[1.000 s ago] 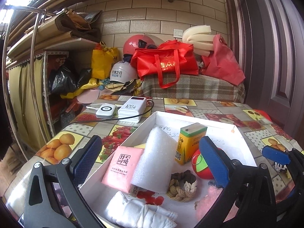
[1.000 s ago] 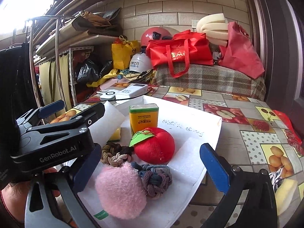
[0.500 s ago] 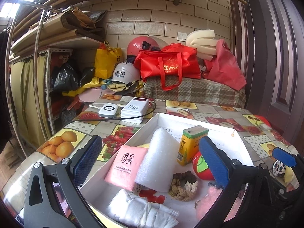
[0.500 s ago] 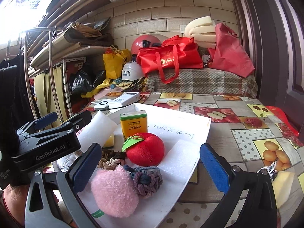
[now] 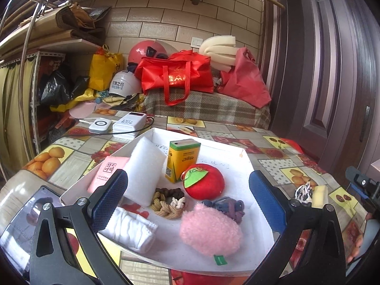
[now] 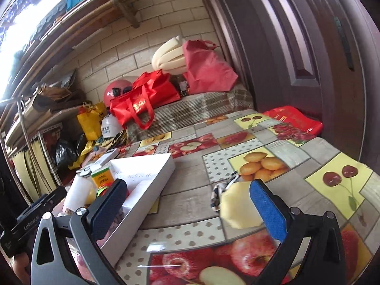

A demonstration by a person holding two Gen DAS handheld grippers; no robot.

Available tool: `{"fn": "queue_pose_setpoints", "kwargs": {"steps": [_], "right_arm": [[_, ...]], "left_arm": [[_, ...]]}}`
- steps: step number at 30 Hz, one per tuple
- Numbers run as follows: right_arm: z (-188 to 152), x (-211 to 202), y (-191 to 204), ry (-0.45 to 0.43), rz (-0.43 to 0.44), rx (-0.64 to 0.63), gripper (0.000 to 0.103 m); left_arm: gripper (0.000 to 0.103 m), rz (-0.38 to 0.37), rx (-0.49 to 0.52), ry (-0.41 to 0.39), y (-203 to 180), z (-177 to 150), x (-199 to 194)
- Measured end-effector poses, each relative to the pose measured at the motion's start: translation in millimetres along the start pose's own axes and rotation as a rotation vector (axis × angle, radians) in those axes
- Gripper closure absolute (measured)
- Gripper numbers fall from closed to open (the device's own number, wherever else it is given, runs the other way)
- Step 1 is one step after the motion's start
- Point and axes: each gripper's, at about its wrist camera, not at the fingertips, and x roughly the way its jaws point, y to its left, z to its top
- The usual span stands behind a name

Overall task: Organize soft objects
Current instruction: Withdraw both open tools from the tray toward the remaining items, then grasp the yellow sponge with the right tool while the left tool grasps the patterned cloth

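White tray [image 5: 249, 163] sits on a table [image 6: 273, 147] with a fruit-print cloth. Soft things in the tray: pink fuzzy ball [image 5: 210, 232] at the near edge, fluffy, with a small green tag; red plush apple [image 5: 206, 185] with a green felt leaf in the middle; tan and brown braided rope knot [image 5: 168, 203] left of the apple; grey-purple rope knot [image 5: 228, 206] between apple and pink ball, touching the ball; folded white cloth [image 5: 129, 228] at the near left; white foam block [image 5: 143, 166] leaning at the left, with a pink packet [image 5: 108, 173] beside it. A yellow tin [image 5: 182, 161] stands upright behind the apple.

Outside the tray, to its right on the table: a pale yellow sponge [image 6: 239, 205], soft-edged and squarish, with a black-and-white patterned scrap [image 6: 219, 190] touching its far left side.

Left gripper [image 5: 187, 201] wide open above the near part of the tray, holding nothing. Right gripper [image 6: 187, 204] wide open, empty; sponge lies just inside its right finger [image 6: 267, 207], contact unclear.

Far end of the table: power bank [image 5: 131, 123] and small white charger [image 5: 99, 125]. Red bag [image 5: 178, 76] on a plaid cover behind.
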Motion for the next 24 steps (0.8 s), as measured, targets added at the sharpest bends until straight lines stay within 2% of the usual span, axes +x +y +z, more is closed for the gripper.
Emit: {"fn": "queue_pose_setpoints", "kwargs": {"steps": [2, 3, 6, 8, 10, 12, 15, 16, 17, 18, 19, 24], "right_arm": [[5.6, -11.0, -22.5, -0.035, 0.016, -0.014, 0.0], [7.5, -11.2, -31.7, -0.019, 0.011, -0.036, 0.0], [8.1, 5.9, -54.6, 0.128, -0.035, -0.089, 0.0], [5.8, 25.3, -64.9, 0.264, -0.029, -0.08, 0.0], [1.4, 44.8, -64.5, 0.353, -0.019, -0.121, 0.0], [-2.9, 59.0, -58.5, 0.399, -0.021, -0.173, 0.0], [-4.5, 76.4, -43.2, 0.418, 0.004, -0.228, 0.0], [-6.3, 83.0, -38.8, 0.44, 0.019, -0.246, 0.005], [-9.6, 89.7, -38.6, 0.479, 0.031, -0.26, 0.026], [-13.8, 93.7, -38.9, 0.521, 0.032, -0.267, 0.041], [-17.2, 93.5, -41.1, 0.549, 0.035, -0.261, 0.043], [-8.4, 47.4, -77.5, 0.463, 0.025, -0.149, 0.044]], "left_arm": [[0.0, -0.009, 0.046, 0.001, -12.9, -1.9, -1.1], [0.0, -0.033, 0.065, 0.004, -18.9, -2.8, -1.3], [0.0, -0.076, 0.106, 0.011, -38.4, -6.3, -3.7], [0.0, -0.092, 0.151, 0.023, -54.4, -8.9, -3.0], [0.0, -0.107, 0.198, 0.023, -68.3, -11.7, -4.3], [0.0, -0.126, 0.225, 0.025, -79.2, -13.7, -5.4], [0.0, -0.166, 0.228, 0.061, -91.1, -14.5, 0.3], [0.0, -0.183, 0.225, 0.079, -96.1, -15.1, 3.5], [0.0, -0.198, 0.225, 0.098, -101.7, -15.5, 7.0], [0.0, -0.209, 0.231, 0.117, -108.2, -16.4, 10.4], [0.0, -0.218, 0.241, 0.137, -115.8, -17.9, 13.4], [0.0, -0.27, 0.328, 0.254, -157.0, -26.2, 39.4]]}}
